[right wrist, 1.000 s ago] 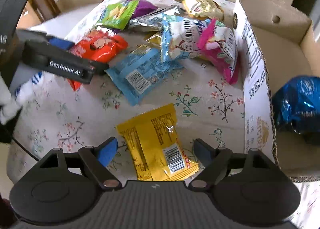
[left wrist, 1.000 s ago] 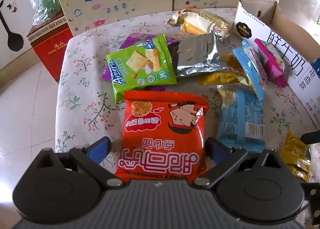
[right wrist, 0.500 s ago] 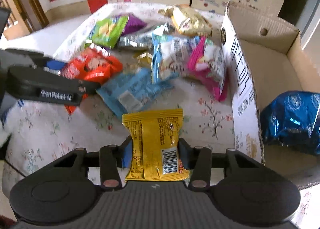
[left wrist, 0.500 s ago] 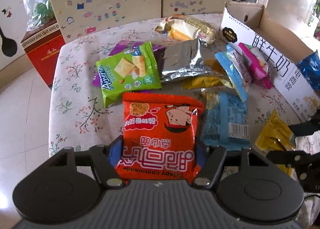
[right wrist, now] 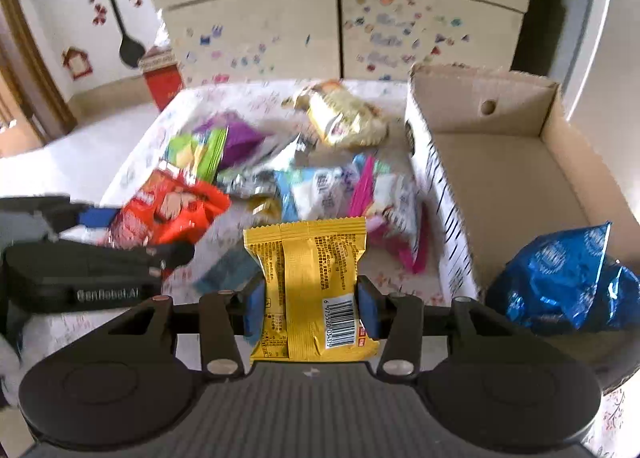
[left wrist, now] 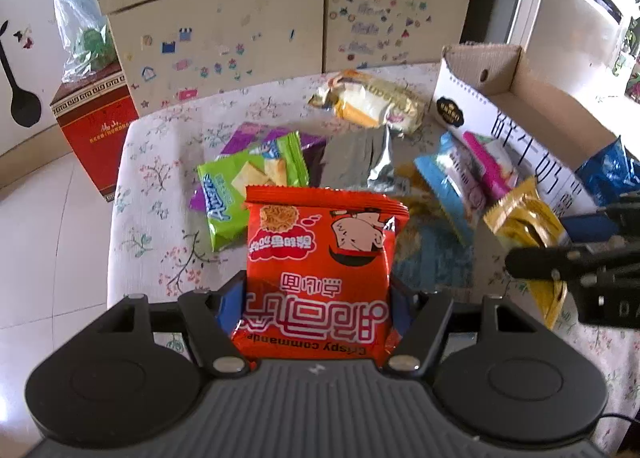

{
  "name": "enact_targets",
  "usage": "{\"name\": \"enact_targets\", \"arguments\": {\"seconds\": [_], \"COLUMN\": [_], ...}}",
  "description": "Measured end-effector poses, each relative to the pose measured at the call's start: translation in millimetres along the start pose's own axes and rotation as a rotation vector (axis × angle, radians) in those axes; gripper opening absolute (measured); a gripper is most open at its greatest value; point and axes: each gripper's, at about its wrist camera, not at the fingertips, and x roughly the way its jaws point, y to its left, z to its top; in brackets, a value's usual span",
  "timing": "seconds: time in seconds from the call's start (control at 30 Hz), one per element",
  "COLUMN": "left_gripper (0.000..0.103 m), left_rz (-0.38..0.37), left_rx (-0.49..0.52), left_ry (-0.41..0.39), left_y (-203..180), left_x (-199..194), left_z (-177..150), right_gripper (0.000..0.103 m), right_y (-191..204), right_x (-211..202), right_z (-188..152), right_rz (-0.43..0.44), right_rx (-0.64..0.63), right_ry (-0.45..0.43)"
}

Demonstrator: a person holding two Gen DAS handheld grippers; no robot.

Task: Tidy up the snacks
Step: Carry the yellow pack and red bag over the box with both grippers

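Observation:
My left gripper is shut on a red crispy-noodle packet, held up off the flowered tablecloth. My right gripper is shut on a yellow snack packet, also lifted. The right wrist view shows the red packet at the left, with the left gripper beside it. In the left wrist view the yellow packet hangs at the right in the other gripper. An open cardboard box stands to the right with a blue foil bag inside.
Several packets lie in a heap mid-table: a green one, a purple one, a silver one, a pale gold one, light blue and pink ones. A red carton stands on the floor at the left, and a cabinet behind.
Both grippers closed from wide open onto their packets, left on the red, right on the yellow, then lifted them off the table. The views have tipped up toward the cabinet.

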Motion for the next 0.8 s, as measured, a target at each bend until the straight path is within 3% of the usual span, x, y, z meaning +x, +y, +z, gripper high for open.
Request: {"name": "enact_targets", "arguments": {"seconds": [0.8], "left_gripper": [0.069], "left_rz": [-0.051], "left_rx": [0.023], "left_ry": [-0.134], "left_y": [-46], "left_x": [-21], "left_z": [38], "right_gripper": [0.053], "right_y": [-36], "right_x": [-35], "right_z": [14], "right_rz": [-0.061], "right_rx": [0.164], "right_ry": [-0.166]}}
